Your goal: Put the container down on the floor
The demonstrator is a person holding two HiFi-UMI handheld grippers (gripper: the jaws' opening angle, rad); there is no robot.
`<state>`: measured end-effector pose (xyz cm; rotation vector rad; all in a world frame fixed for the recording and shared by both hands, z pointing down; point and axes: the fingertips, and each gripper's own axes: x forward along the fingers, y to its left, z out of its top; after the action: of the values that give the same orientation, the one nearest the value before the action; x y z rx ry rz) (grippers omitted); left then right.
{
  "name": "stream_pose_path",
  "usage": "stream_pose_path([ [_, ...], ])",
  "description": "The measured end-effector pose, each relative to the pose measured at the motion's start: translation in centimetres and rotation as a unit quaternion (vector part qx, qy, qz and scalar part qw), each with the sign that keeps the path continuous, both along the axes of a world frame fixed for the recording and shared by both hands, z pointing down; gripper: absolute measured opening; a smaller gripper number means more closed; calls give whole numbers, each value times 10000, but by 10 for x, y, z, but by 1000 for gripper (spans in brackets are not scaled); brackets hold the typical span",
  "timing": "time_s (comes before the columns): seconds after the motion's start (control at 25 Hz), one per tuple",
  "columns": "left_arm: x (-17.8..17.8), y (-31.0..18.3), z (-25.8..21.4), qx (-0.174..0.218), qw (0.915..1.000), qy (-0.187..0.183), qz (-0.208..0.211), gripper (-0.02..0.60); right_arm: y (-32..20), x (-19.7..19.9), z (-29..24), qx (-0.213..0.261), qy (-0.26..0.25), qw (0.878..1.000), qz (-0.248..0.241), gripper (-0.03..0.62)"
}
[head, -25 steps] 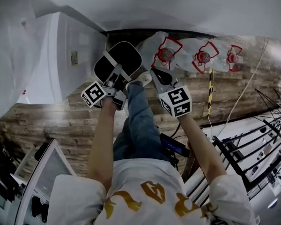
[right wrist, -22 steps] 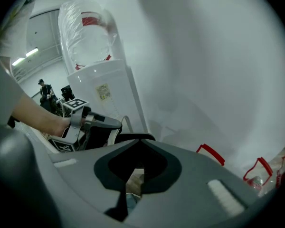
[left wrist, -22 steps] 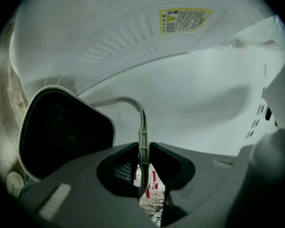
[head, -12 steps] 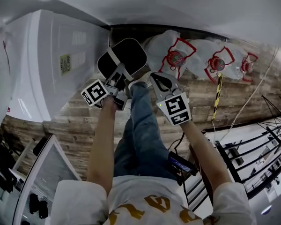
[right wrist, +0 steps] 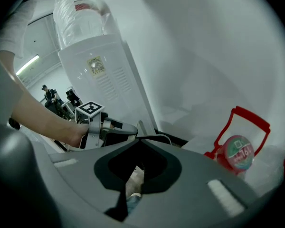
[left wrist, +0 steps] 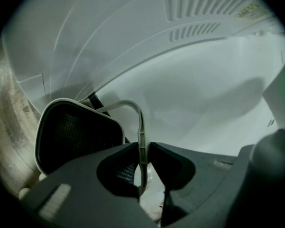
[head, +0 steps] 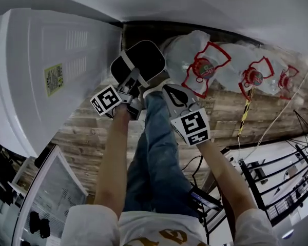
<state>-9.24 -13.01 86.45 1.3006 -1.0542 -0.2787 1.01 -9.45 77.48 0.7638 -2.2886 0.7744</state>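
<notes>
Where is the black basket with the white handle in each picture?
Head view: the basket is at top middle, hanging from the left gripper.
Left gripper view: the basket is at lower left, its handle pinched between the jaws.
Right gripper view: only a dark sliver shows, just past the jaw tips.
Shared landmark: the white water dispenser is beside the basket in all three.

Office or workroom corner: bottled water dispenser (right wrist: 102, 70), spare water jugs (head: 203, 65) on wood-plank floor (head: 84, 137), wire racks (head: 277, 173).
</notes>
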Motion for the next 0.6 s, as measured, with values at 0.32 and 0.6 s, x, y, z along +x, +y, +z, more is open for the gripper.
stream_pose_path([
  [0.32,-5,-5,51,-163,9992,-328,160,80,0,-8,30,-156,-102,9998,60,23],
  [0.6,1,-2,76,-297,9983,-433,267,80,2,-26,40,-119,-205,9993,277,23],
])
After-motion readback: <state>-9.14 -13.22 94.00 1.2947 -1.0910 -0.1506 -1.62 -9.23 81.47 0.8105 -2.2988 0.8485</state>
